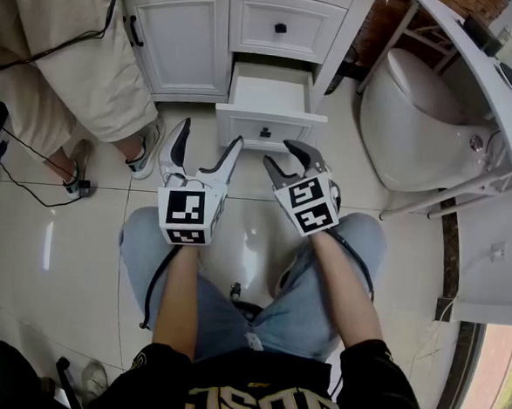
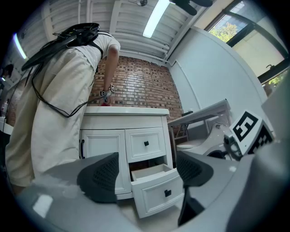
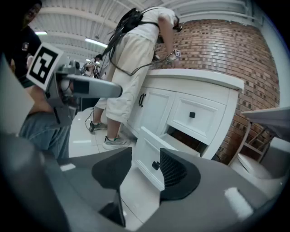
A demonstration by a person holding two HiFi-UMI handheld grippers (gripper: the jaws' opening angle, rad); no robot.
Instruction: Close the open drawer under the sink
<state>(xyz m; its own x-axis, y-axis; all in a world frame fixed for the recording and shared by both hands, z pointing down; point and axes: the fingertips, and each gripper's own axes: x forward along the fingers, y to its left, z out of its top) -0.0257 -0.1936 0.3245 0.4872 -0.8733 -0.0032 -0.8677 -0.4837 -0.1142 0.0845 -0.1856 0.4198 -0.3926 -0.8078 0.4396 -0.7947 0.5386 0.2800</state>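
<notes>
One drawer (image 1: 270, 104) stands pulled out of the white vanity (image 1: 339, 52). It is the lower of two in the right-hand column, and the upper drawer (image 1: 284, 26) is shut. Its front panel faces the person and has a small dark knob (image 1: 265, 133) at the middle. What shows of the inside is plain white. Left of both drawers is a door (image 1: 176, 41) with a dark handle.

Both grippers hover over the tiled floor (image 1: 78, 248) just short of the drawer front, touching nothing. The right gripper (image 1: 285, 160) is close to the knob and tips slightly down, its jaws parted by a moderate gap. In the right gripper view the panel and knob show through that gap, clear of the pads. The left gripper (image 1: 205, 152) is beside it, level, with its jaws spread wide. In the left gripper view the drawer sits between them, some way off. Neither tool holds anything.

The person's knees in jeans (image 1: 349, 249) flank the two forearms. A second person (image 1: 66, 46) in pale clothes stands at the vanity's left end, bent over the counter, one shoe (image 1: 144, 152) near the left gripper. A toilet (image 1: 419, 123) sits to the vanity's right. Behind the vanity is a brick wall (image 2: 140, 86), and a thin cable (image 1: 30, 190) trails across the tiles at the left.
</notes>
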